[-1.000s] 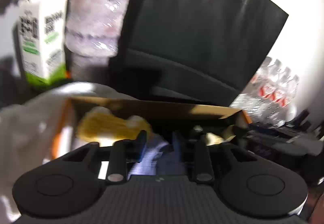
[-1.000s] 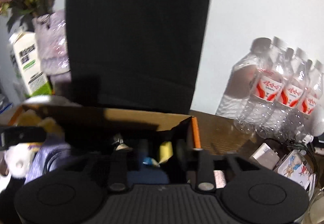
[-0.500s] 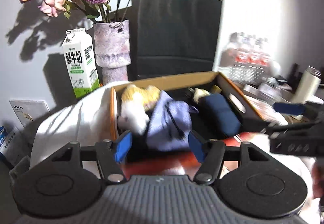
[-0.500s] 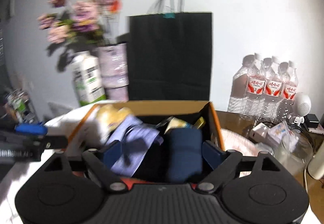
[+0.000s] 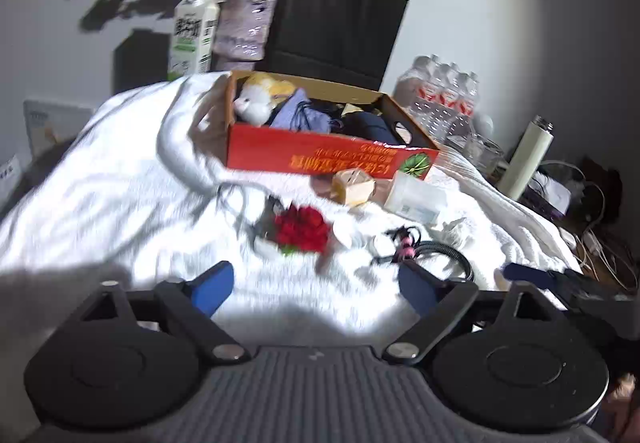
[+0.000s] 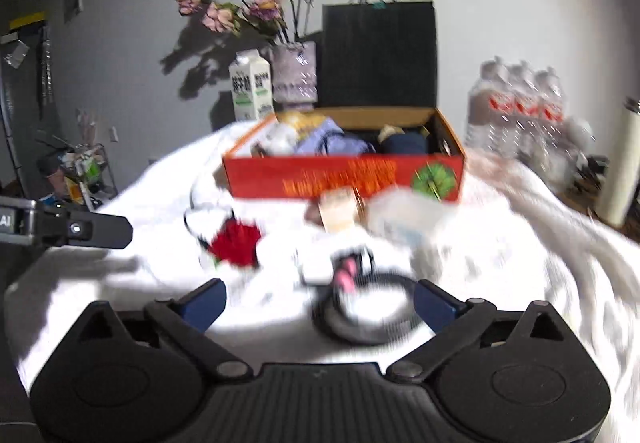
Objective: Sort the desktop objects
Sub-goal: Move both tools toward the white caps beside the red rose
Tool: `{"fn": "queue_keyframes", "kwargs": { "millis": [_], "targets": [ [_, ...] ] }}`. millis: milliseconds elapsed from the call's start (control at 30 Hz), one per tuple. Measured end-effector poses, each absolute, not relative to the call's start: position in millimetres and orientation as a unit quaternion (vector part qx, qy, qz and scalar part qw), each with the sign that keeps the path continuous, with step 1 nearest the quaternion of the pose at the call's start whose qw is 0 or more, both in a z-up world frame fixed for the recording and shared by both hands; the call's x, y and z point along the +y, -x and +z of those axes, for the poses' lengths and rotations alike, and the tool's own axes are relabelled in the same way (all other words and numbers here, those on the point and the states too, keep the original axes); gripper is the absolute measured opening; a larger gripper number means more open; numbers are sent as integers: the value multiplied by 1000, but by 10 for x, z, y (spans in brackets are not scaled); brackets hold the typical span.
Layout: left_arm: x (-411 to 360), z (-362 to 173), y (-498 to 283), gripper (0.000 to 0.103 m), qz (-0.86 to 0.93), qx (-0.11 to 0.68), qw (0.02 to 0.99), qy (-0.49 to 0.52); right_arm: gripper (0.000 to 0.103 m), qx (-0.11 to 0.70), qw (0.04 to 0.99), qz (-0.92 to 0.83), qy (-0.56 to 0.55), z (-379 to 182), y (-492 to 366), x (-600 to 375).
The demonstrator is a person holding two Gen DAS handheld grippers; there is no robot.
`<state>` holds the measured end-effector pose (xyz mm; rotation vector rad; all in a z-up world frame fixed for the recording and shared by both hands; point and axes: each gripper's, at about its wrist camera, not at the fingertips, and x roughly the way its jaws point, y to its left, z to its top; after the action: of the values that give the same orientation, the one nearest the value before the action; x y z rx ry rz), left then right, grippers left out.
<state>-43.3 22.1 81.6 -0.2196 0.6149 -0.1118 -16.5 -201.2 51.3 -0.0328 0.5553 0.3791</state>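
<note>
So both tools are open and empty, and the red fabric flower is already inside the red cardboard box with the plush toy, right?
Not quite. The red fabric flower lies on the white cloth in front of the red cardboard box, not inside it; the left wrist view shows this. The rest holds: the left tool and right tool are open and empty, and the plush toy is in the box.

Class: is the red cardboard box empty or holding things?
Holding things: the box contains a soft toy, lilac cloth and a navy bundle.
</note>
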Motion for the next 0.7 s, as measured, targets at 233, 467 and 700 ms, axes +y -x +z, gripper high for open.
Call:
{"fn": "queue_keyframes", "kwargs": {
  "millis": [233,467,700],
  "targets": [
    [-8,462,500,95,-14,318,948,20,100,268,952,146,-14,281,388,-2148],
    [13,293,437,98,2,329,944,15,102,277,950,146,-21,202,370,-2154],
    [55,191,363,98,10,345,939,16,102,291,946,143,-18,117,287,-2081]
  ]
}}
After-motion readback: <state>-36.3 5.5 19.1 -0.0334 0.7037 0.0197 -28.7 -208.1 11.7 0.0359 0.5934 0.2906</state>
